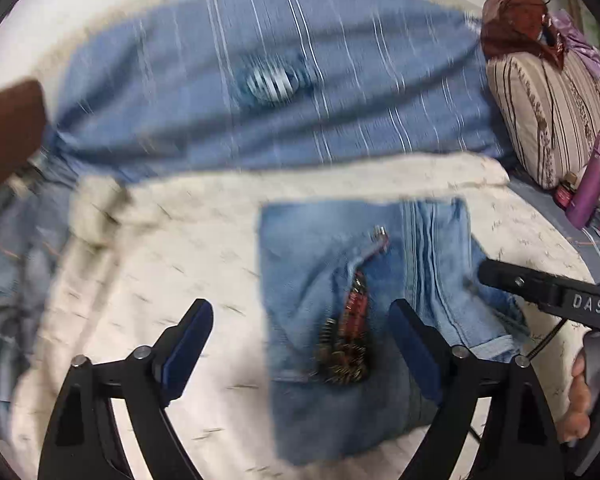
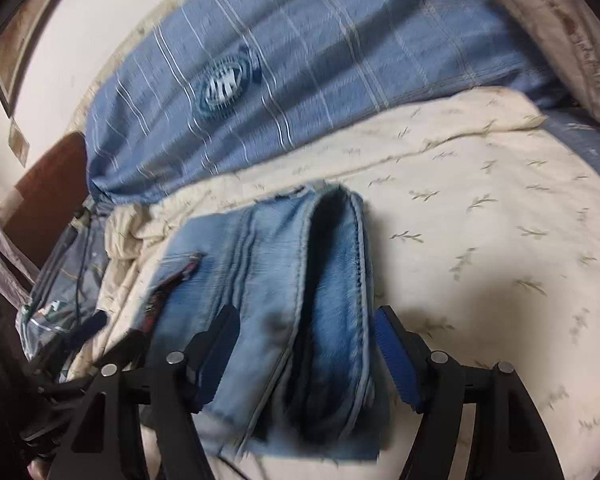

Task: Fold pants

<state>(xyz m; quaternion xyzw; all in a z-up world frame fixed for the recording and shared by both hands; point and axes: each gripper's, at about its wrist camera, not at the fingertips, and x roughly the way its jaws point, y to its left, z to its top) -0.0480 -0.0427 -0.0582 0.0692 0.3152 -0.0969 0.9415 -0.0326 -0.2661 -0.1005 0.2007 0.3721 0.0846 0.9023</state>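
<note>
Folded light-blue jeans [image 1: 360, 320] lie on a cream leaf-print bedspread [image 1: 180, 248], with a blue striped pillow [image 1: 260, 80] beyond at twelve o'clock. The left gripper [image 1: 300, 344] hangs over them with jaws spread wide and nothing held. Only the left wrist view shows the jeans' red embellished patch [image 1: 352, 332] clearly, a striped cushion [image 1: 548, 116] and a purple bottle [image 1: 592, 184] at two o'clock, and the other tool's black finger at three o'clock. The right wrist view alone shows the jeans' rolled fold [image 2: 332, 280] from the side; the right gripper [image 2: 304, 352] straddles it, jaws parted, pads not pressing the denim.
</note>
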